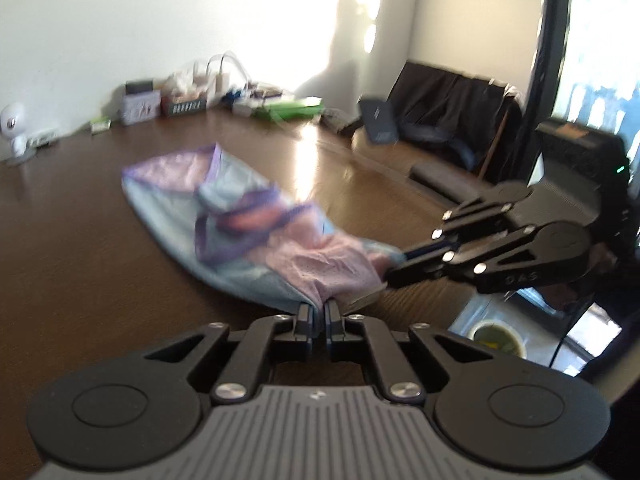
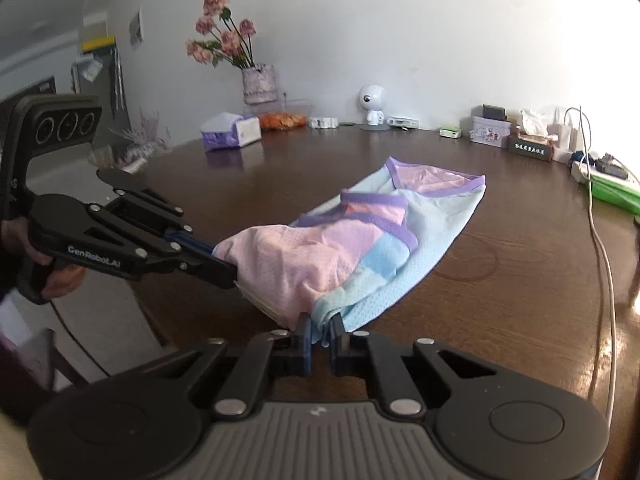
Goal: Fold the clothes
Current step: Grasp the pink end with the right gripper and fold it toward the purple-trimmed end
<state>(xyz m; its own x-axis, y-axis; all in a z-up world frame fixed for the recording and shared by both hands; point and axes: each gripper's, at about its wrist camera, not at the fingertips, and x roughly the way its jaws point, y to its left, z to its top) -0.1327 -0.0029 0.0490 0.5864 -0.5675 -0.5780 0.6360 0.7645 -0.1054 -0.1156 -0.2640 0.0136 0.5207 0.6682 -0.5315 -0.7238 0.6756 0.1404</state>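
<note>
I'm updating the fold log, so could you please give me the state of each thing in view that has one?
Garment: crumpled, far end on the table, near edge lifted.
Left tongs: shut on the garment's near edge.
Right tongs: shut on the garment's near edge.
Flowers: upright in a vase.
Cable: draped loose across the table.

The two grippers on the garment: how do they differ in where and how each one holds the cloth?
The left gripper pinches the pink part of the garment, while the right gripper pinches the light blue hem. In the right wrist view the left gripper reaches in from the side; the right gripper comes from the near table edge. Both are shut on the near end of the cloth, raising it off the table.
</note>
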